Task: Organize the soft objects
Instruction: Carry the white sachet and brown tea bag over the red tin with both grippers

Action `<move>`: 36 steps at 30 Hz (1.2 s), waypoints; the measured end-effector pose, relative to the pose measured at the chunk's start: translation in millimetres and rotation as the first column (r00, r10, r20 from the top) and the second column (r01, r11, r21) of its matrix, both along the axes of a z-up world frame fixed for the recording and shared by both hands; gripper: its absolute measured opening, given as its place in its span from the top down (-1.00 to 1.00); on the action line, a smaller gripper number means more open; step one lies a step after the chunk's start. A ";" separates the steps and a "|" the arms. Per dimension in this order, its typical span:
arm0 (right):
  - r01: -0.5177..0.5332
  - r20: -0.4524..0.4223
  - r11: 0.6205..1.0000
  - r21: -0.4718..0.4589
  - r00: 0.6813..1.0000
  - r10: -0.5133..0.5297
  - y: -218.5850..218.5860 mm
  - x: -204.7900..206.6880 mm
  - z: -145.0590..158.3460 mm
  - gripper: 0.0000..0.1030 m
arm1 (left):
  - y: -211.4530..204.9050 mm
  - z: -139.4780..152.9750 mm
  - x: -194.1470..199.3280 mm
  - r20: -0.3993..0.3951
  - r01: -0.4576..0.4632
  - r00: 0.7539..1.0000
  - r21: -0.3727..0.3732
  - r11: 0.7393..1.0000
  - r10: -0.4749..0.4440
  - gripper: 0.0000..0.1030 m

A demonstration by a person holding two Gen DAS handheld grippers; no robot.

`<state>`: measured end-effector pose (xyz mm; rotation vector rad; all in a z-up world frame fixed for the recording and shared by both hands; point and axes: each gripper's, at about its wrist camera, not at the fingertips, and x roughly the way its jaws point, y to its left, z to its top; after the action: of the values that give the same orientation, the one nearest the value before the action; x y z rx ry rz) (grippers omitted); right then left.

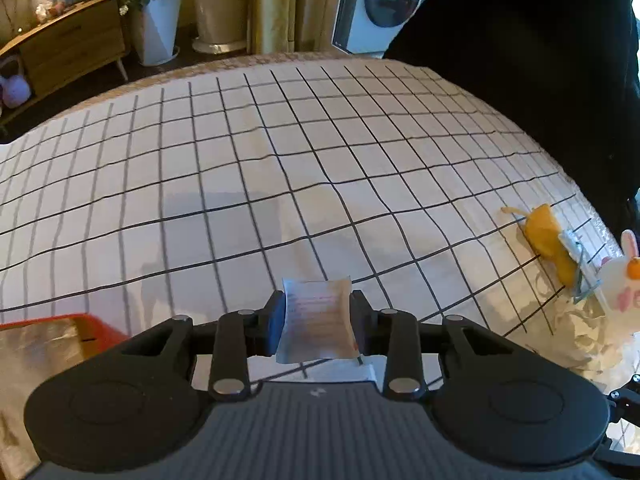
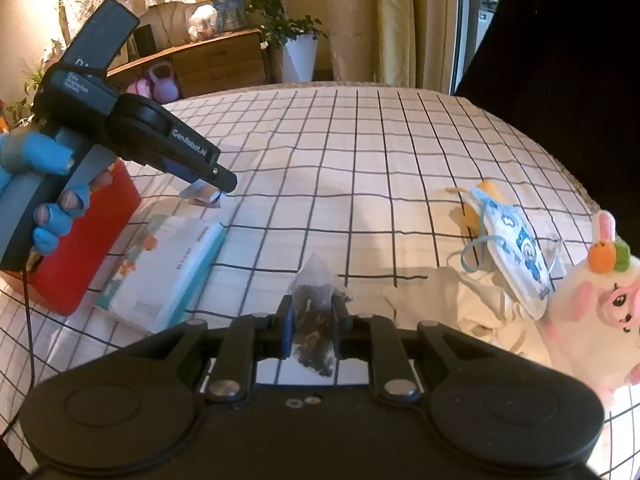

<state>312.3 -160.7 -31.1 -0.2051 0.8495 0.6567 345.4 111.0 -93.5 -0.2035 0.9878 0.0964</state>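
**Both grippers loaded over the checked cloth**

At the far left stands a red box [image 2: 86, 240], with the person's blue-gloved hand [image 2: 44, 184] holding the left gripper [image 2: 224, 184] above it. Its fingers are clamped on a small pale sachet [image 1: 318, 320] with faint red print — the packet bows slightly between the pads and hangs clear of the grid-patterned tablecloth [image 1: 280, 168]. Just right of the red box lies a white and teal packet [image 2: 168, 268], flat on the cloth.

In the middle, the right gripper [image 2: 313, 320] is pinched on a clear pyramid tea bag [image 2: 314, 304] filled with dark leaves, its tip poking up past the fingertips.

Further right, near the table's edge, a cluster of soft things sits together — a yellow fabric piece [image 1: 546, 236], a child's face mask [image 2: 516, 252] with blue cartoon print lying over it, crumpled cream cloth [image 2: 488, 312] beneath, and a white plush unicorn [image 2: 592, 312] touching the mask's lower end.
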 end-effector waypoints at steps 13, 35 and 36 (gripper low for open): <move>-0.065 0.062 0.996 0.057 0.996 0.061 14.7 -41.7 52.9 0.68 | 24.3 55.0 -67.3 0.076 -0.010 0.997 -0.049 0.999 0.014 0.35; -0.253 0.120 0.961 0.107 0.963 0.240 116.7 -103.8 92.3 0.68 | 105.8 98.2 -191.9 0.093 -0.088 0.992 0.016 0.996 0.086 0.34; -0.259 0.118 0.960 0.104 0.962 0.246 121.9 -105.6 91.5 0.68 | 110.8 96.6 -195.3 0.088 -0.094 0.992 0.018 0.995 0.092 0.34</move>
<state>206.6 -38.7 60.4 -0.2404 0.6866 0.9261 150.0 221.9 3.1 -0.2315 0.8897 0.1821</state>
